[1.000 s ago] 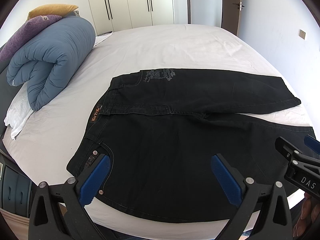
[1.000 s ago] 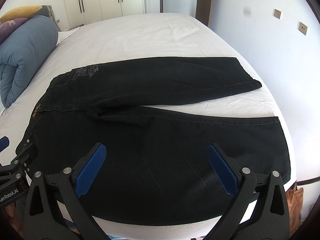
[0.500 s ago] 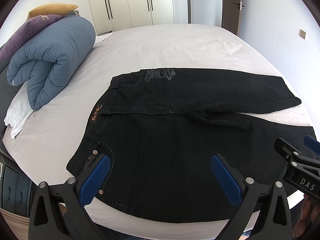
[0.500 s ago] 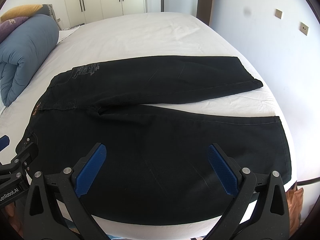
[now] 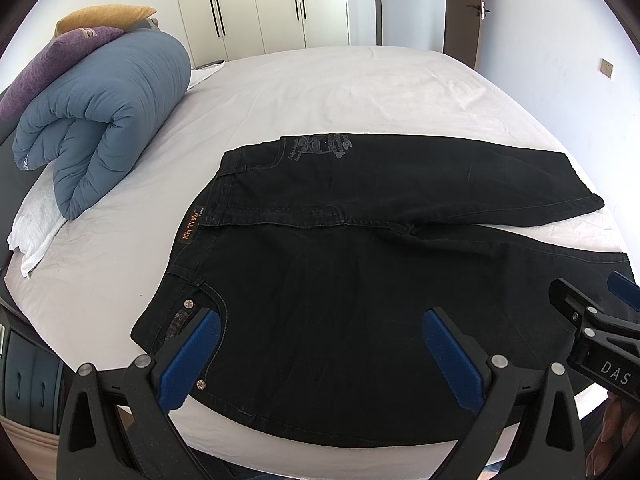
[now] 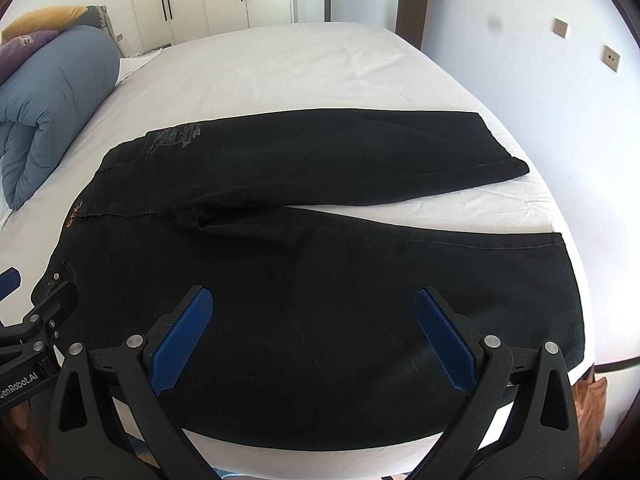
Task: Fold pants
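Left gripper (image 5: 322, 354), left wrist view: blue pads spread wide, holding nothing, hovering over black pants (image 5: 360, 280) laid flat on white bed (image 5: 340, 92). Waistband at 9 o'clock, legs toward 3. Rolled blue duvet (image 5: 104, 116) at 10 o'clock.

Right gripper (image 6: 314, 334), right wrist view: pads likewise spread, empty, above the near pant leg. Leg hems at 3 o'clock.

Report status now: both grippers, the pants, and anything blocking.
Left gripper open, right gripper open, both empty. Black pants flat on the bed, legs apart, unfolded. Rolled blue duvet off to the side, nothing blocking.
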{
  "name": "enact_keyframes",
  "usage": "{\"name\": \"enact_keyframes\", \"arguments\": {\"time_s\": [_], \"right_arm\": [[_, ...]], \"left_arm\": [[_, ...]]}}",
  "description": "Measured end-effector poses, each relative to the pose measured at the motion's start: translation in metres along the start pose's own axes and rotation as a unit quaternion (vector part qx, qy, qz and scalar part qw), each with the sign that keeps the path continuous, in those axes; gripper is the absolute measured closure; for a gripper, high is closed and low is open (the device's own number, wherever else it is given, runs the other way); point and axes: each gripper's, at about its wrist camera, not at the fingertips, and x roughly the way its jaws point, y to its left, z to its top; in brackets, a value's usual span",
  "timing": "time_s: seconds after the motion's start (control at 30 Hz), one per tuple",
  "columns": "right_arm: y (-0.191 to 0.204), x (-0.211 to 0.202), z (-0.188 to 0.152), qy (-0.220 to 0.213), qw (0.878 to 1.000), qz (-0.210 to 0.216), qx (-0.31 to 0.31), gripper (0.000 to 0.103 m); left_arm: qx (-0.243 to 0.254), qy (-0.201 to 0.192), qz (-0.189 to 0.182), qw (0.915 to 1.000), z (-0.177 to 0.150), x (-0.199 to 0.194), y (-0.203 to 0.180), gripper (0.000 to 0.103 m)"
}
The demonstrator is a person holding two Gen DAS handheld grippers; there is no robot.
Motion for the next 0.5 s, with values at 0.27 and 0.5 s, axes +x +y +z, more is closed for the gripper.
{"name": "enact_keyframes", "arguments": {"time_s": [0.27,0.5], "right_arm": [[0.001,0.011,0.002,0.013,1.0,0.003,-0.008,0.0],[0.006,0.032,0.018,0.024,0.998,0.042,-0.049,0.0]], "left_arm": [[0.001,0.01,-0.005,0.9999,0.002,0.013,0.0,0.0],[0.0,0.025,-0.021,0.9995,0.031,0.044,0.019,0.0]]}}
